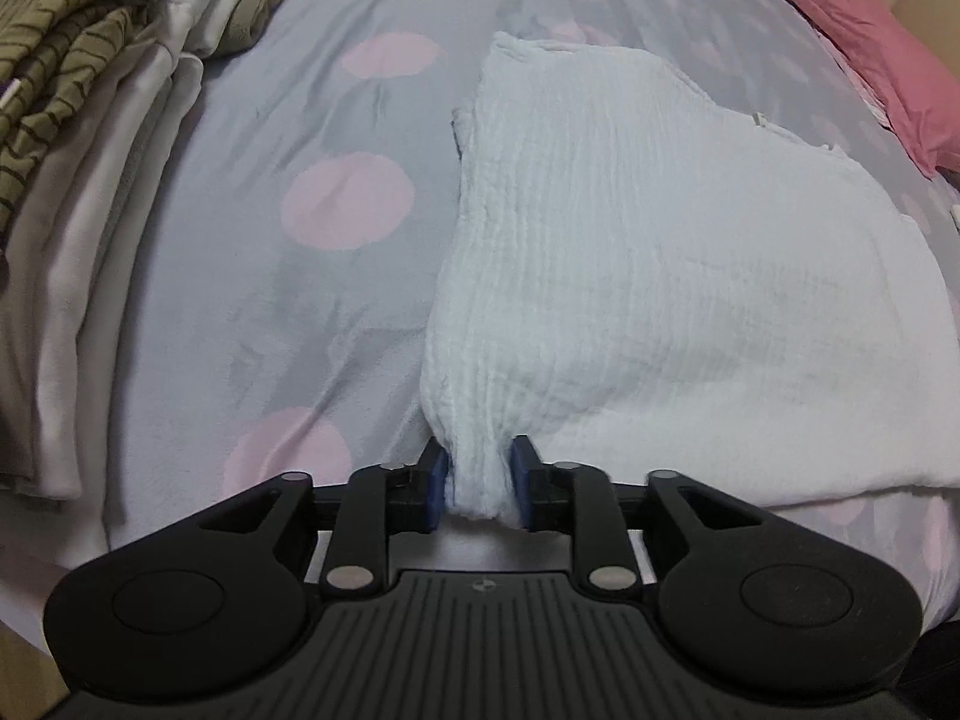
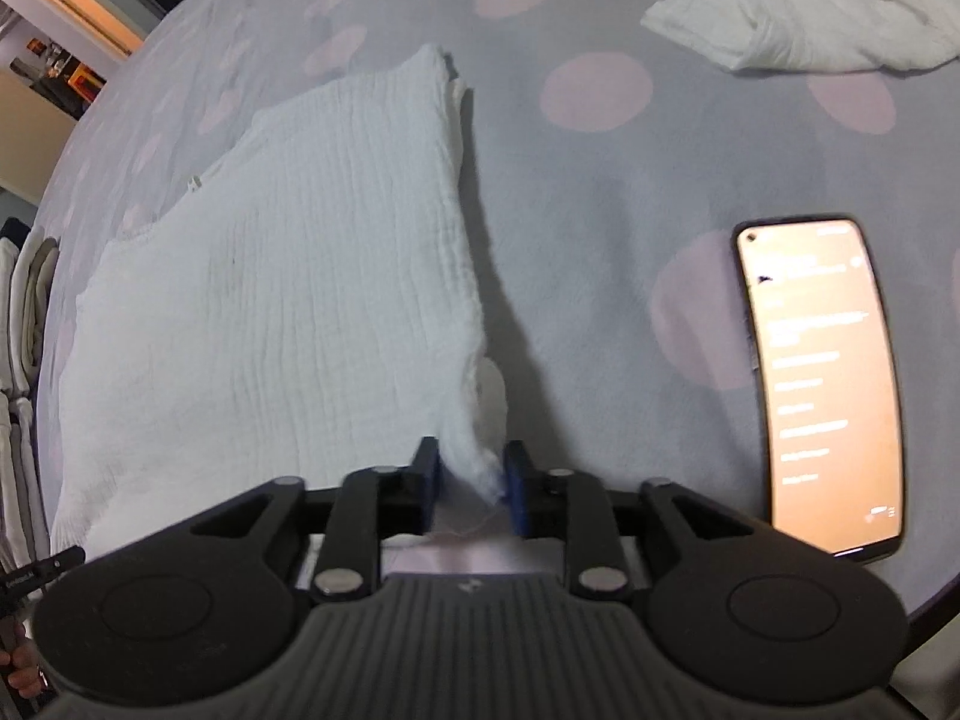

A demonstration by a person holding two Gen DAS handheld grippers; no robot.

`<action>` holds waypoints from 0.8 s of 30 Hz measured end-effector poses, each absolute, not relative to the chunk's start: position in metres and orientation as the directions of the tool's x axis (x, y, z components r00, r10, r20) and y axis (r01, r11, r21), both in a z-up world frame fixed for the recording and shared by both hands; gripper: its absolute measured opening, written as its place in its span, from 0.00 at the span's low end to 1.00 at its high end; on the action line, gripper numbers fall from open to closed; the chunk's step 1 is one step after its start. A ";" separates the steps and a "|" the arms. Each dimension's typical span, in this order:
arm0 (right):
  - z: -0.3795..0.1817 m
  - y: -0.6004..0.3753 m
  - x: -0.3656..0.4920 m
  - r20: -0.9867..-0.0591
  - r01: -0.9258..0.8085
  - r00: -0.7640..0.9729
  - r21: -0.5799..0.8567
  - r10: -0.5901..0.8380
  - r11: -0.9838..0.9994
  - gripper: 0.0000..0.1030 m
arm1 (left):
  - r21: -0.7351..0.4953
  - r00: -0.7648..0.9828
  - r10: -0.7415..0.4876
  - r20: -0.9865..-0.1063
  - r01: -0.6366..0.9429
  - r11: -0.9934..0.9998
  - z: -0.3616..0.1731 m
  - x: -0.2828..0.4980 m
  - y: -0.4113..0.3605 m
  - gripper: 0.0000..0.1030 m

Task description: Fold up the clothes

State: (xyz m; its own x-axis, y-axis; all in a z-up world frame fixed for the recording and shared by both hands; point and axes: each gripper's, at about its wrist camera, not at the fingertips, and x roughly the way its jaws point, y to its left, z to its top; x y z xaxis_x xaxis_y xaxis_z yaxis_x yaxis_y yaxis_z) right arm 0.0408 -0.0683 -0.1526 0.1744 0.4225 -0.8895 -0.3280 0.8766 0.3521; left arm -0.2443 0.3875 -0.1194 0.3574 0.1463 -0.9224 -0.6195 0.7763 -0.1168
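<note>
Left tongs (image 1: 480,483) pinch one near corner of the white cloth (image 1: 630,252) and right tongs (image 2: 471,483) pinch the other, likely to carry that edge over. It lies half-folded on the bed (image 1: 270,300), phone (image 2: 822,384) beside.

Phone (image 2: 822,384) screen text too blurred to read.

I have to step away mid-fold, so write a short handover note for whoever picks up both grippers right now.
Left gripper: shut on the near left corner of the white garment.
Right gripper: shut on its near right corner.
The garment lies mostly flat on the dotted bedsheet, near edge pinched.
Done: it looks already folded at least once.
Left: probably carry the near edge over to the far edge.
Mind the lit phone to the right.
</note>
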 end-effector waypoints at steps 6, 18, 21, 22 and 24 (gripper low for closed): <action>-0.128 -0.074 0.044 -0.868 -0.338 0.224 0.358 0.444 0.870 0.36 | -0.122 0.383 0.152 -0.911 -0.603 0.789 -0.094 -0.241 0.392 0.39; -0.112 -0.014 0.124 -0.824 -0.481 0.245 0.355 0.512 0.802 0.45 | -0.111 0.488 0.160 -0.858 -0.480 0.870 -0.082 -0.173 0.417 0.43; -0.128 0.001 0.144 -0.831 -0.496 0.239 0.340 0.502 0.799 0.45 | -0.135 0.477 0.144 -0.867 -0.504 0.853 -0.091 -0.164 0.422 0.43; -0.134 0.005 0.150 -0.835 -0.496 0.236 0.337 0.498 0.800 0.45 | -0.139 0.477 0.139 -0.868 -0.502 0.854 -0.092 -0.162 0.423 0.43; -0.145 0.011 0.162 -0.841 -0.494 0.232 0.331 0.489 0.804 0.45 | -0.143 0.478 0.134 -0.868 -0.500 0.854 -0.095 -0.158 0.424 0.43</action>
State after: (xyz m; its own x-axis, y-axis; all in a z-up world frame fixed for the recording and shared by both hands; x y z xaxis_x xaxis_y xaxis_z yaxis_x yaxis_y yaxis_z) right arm 0.1618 0.0108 -0.1454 0.2321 0.4889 -0.8409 -0.4938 0.8040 0.3312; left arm -0.1575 0.4243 -0.0954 0.4777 0.1344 -0.8682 -0.4996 0.8544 -0.1427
